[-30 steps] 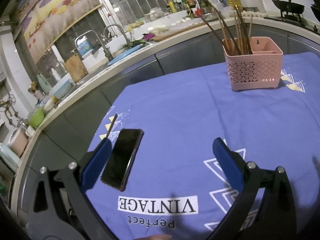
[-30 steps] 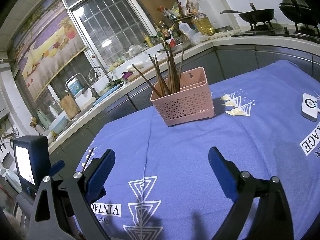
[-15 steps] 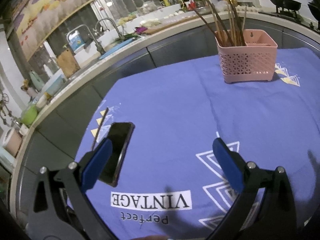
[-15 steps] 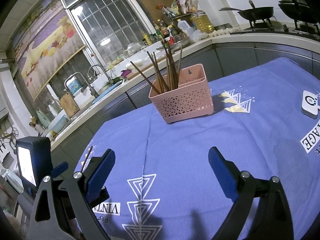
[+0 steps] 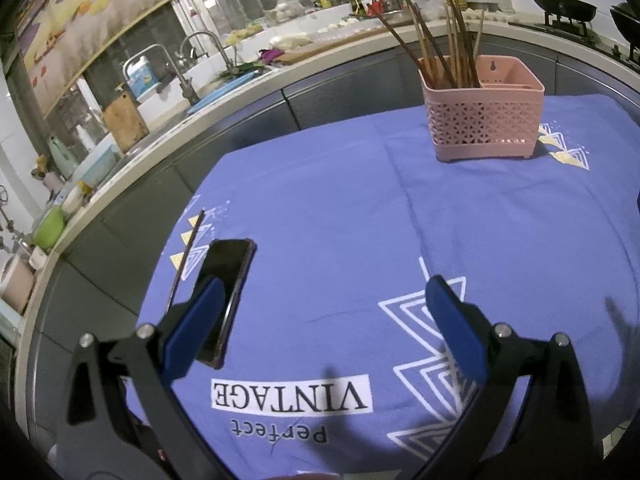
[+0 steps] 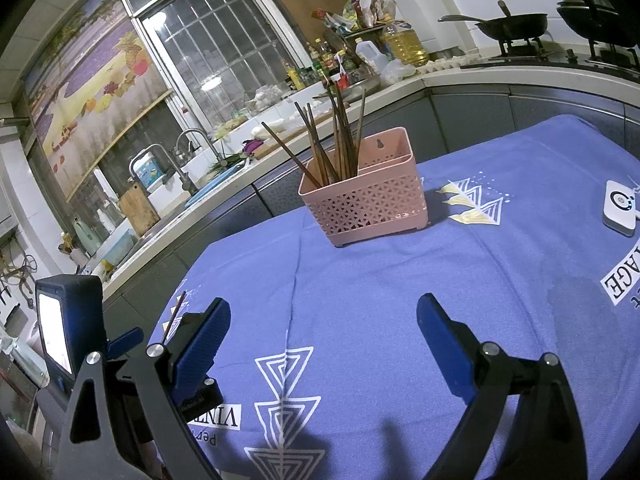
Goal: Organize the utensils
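A pink perforated utensil basket (image 5: 482, 120) (image 6: 366, 200) stands at the far side of the blue tablecloth, with several dark chopsticks (image 5: 440, 52) (image 6: 332, 148) upright in its left compartment. One loose chopstick (image 5: 186, 256) (image 6: 174, 316) lies near the table's left edge, beside a black phone (image 5: 226, 296). My left gripper (image 5: 320, 320) hovers open over the cloth, its left finger above the phone. My right gripper (image 6: 324, 344) is open too and holds nothing. The other gripper's body (image 6: 68, 332) shows at the left of the right wrist view.
A white round-buttoned device (image 6: 618, 208) lies at the cloth's right side. Behind the table runs a kitchen counter (image 5: 248, 80) with a sink, taps, bottles and a chopping board. A wok (image 6: 512, 26) sits on the stove at the far right.
The left gripper has drifted back and a little right, so the phone and loose chopstick sit nearer its left finger. The right gripper has barely moved. Both stay open.
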The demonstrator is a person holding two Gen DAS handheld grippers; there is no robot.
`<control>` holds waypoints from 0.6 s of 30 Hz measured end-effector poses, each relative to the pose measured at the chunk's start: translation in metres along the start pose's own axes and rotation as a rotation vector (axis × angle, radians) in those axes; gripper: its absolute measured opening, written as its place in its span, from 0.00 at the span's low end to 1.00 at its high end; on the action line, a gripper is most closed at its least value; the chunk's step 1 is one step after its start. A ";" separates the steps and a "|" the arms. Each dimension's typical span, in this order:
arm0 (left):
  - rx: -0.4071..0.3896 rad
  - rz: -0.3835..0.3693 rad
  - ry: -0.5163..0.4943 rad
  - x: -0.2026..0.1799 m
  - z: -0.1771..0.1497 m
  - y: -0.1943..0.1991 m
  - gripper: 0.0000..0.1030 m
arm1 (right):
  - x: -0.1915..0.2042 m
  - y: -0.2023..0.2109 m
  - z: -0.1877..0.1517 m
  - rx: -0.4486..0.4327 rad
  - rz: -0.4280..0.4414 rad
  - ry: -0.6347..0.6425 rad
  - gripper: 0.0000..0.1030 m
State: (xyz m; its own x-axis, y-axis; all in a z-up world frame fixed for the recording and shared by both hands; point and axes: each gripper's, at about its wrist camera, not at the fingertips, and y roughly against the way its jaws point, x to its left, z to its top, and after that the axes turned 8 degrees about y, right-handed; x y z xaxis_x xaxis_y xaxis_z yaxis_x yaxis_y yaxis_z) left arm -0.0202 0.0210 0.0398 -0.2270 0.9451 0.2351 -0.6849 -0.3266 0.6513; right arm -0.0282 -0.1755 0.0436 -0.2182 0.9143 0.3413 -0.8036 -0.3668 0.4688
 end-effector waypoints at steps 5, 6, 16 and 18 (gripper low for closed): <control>0.002 -0.002 -0.001 0.000 0.000 0.000 0.94 | 0.000 -0.001 0.000 0.002 0.000 0.002 0.90; 0.003 -0.003 -0.002 0.000 0.000 0.000 0.94 | 0.001 0.000 -0.001 0.002 0.001 0.002 0.90; 0.003 -0.003 -0.003 0.000 0.000 0.000 0.94 | 0.001 0.000 0.000 0.001 0.000 0.001 0.90; 0.003 -0.004 -0.002 0.000 0.000 0.000 0.94 | 0.002 0.000 -0.001 0.000 -0.001 0.001 0.90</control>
State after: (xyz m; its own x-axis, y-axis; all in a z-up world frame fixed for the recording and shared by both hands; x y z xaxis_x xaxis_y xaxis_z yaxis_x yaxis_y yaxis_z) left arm -0.0204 0.0208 0.0394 -0.2230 0.9462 0.2343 -0.6836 -0.3231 0.6544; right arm -0.0290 -0.1739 0.0436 -0.2183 0.9148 0.3397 -0.8037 -0.3660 0.4691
